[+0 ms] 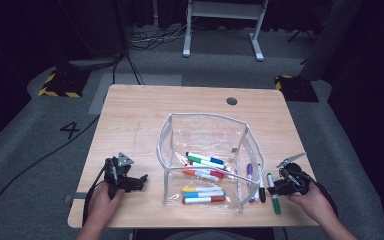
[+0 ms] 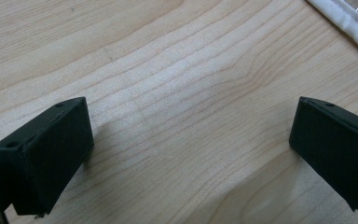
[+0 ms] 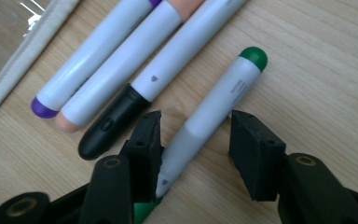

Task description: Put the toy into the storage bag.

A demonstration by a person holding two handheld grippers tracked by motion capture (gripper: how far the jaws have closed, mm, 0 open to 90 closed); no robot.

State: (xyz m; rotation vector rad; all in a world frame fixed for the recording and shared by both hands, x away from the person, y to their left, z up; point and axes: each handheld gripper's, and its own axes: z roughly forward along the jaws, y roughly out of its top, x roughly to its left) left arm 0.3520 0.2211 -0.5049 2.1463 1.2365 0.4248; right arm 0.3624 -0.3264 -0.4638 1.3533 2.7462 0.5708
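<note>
1. My right hand-held gripper (image 3: 193, 140) sits low at the table's (image 1: 130, 115) near right corner — jaws half open around the green marker (image 3: 214, 109), one pad touching it, the other just clear.
2. That marker lies beside the black marker (image 3: 112, 123), near the clear pouch (image 1: 166, 150).
3. My left hand-held gripper (image 2: 186, 154) rests wide open and holds nothing — near left corner.

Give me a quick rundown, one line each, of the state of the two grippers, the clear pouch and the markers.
Left hand-held gripper: open, nothing between its jaws.
Right hand-held gripper: open, jaws astride the green marker, not yet clamped.
Green marker: capped, lying on the table.
Clear pouch: standing open, several markers inside.
Black marker, peach marker and purple marker: capped, lying beside the pouch.
</note>
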